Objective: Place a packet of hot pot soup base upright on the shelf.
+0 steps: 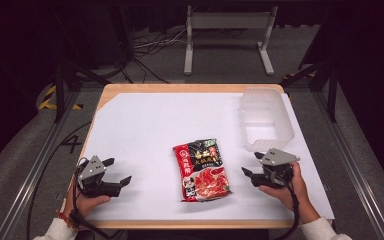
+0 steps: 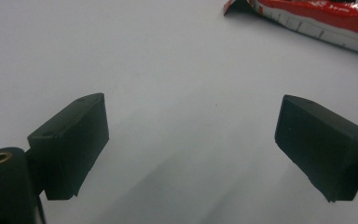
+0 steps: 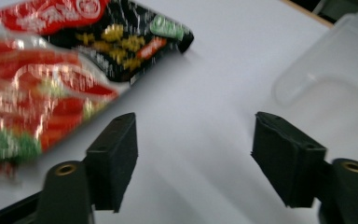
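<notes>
White counter (image 1: 145, 125): snack packet (image 1: 203, 170) lies between both hand-held grippers, long axis near-far; right hand-held gripper (image 1: 252, 164) nearer, left hand-held gripper (image 1: 118, 171) farther. Both spread, holding nothing.

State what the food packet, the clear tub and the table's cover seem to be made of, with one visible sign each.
Food packet: likely glossy plastic film; it glints and wrinkles in the right gripper view.
Clear tub: probably translucent, frosted plastic; the cover shows through its walls.
Table cover: a matt white sheet, paper or plastic, I cannot tell; wood shows at its edges.
</notes>
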The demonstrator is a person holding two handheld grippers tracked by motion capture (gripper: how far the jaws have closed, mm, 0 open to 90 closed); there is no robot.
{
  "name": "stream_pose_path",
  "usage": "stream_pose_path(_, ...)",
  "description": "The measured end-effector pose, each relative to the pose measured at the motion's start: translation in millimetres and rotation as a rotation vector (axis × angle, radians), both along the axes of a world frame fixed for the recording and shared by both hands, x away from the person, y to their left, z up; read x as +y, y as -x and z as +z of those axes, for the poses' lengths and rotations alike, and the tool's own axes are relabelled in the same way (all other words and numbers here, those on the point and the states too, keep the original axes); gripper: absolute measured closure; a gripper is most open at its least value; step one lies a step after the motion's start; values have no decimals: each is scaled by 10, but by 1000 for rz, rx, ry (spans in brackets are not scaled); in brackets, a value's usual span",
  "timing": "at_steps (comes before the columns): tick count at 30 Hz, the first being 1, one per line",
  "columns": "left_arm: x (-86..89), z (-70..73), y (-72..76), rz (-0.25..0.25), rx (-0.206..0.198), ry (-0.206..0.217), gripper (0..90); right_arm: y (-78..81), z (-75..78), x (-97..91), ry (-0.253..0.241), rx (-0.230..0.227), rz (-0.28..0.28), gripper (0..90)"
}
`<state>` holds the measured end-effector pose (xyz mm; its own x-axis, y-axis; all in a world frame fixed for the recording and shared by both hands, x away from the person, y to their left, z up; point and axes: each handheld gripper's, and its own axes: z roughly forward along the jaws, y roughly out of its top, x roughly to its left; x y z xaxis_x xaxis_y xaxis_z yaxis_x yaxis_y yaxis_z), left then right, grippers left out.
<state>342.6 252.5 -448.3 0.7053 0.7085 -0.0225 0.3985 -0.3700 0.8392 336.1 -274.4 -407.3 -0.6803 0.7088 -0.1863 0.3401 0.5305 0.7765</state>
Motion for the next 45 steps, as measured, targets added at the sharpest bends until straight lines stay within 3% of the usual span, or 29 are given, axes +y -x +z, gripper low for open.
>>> stream_pose_path(2, -25, 13, -11, -8, 16, 20, 107, 47, -56, -143, -57, 37, -14, 379)
stream_pose_path(4, -66, 21, -20, -21, 31, 48, 114, 54, -85, -215, -71, 67, -32, 407)
stream_pose_path(10, -232, 24, -100, -68, 88, 72, 123, 4, -55, -217, -132, 82, -44, 463)
stream_pose_path(18, -643, 67, -294, -145, 168, 111, 119, -202, -57, 87, -161, 128, -1, 485)
stream_pose_path(25, -867, 50, -525, -152, 267, 163, 143, -466, -124, 380, -172, 174, 38, 454)
stream_pose_path(26, -901, 36, -559, -157, 271, 160, 149, -502, -128, 433, -168, 173, 41, 451)
stream_pose_path(27, -953, 18, -595, -158, 300, 155, 150, -540, -132, 481, -177, 176, 48, 449)
stream_pose_path(34, -1176, -27, -741, -178, 331, 150, 154, -781, -186, 726, -172, 202, 45, 417)
stream_pose_path(35, -1205, -26, -760, -174, 330, 148, 154, -831, -208, 755, -180, 226, 40, 411)
stream_pose_path(38, -1279, -20, -811, -175, 329, 153, 158, -929, -290, 826, -138, 242, 17, 382)
stream_pose_path(45, -1426, -38, -942, -160, 356, 136, 229, -1051, -366, 812, -218, 329, 4, 352)
